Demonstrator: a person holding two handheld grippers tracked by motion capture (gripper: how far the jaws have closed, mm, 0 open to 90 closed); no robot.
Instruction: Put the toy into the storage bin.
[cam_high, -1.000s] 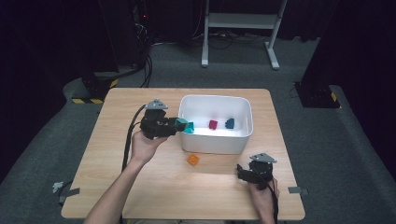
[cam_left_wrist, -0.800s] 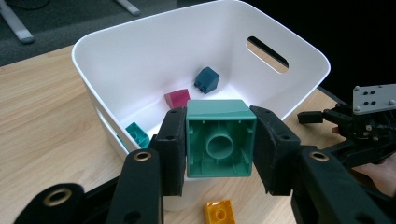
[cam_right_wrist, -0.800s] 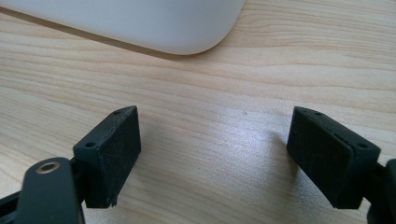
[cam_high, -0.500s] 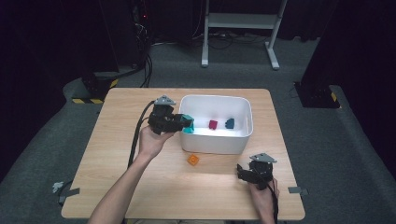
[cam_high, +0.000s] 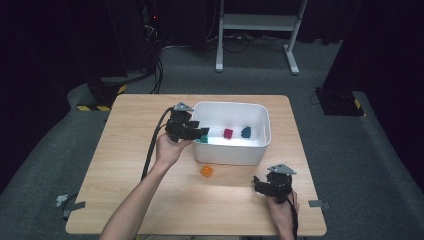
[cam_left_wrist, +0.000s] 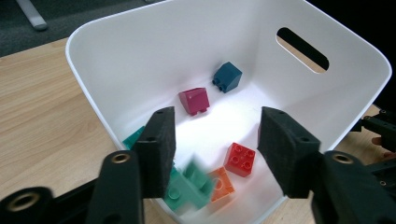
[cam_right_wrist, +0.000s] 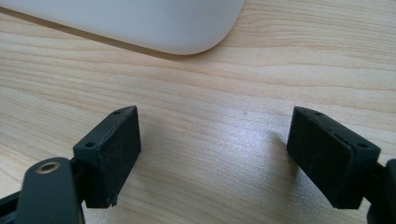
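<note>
bin (cam_high: 231, 150) mid-table | bricks (cam_left_wrist: 195, 100) inside | one brick (cam_high: 207, 171) in front

Dim, dark-edged room with glare inside the white bin (cam_high: 260, 150); the teal brick (cam_left_wrist: 189, 186) looks motion-blurred, perhaps falling.

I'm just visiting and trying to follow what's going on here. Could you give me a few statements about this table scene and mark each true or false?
1. The left hand-held gripper is over the white bin. True.
2. An orange brick lies on the table outside the bin. True.
3. The right hand-held gripper grips a brick. False: its jaws stand open over bare wood.
4. The bin is empty. False: it holds a dark red brick, a blue brick and others.
5. The left jaws squeeze the teal brick. False: it is blurred below the open jaws.
</note>
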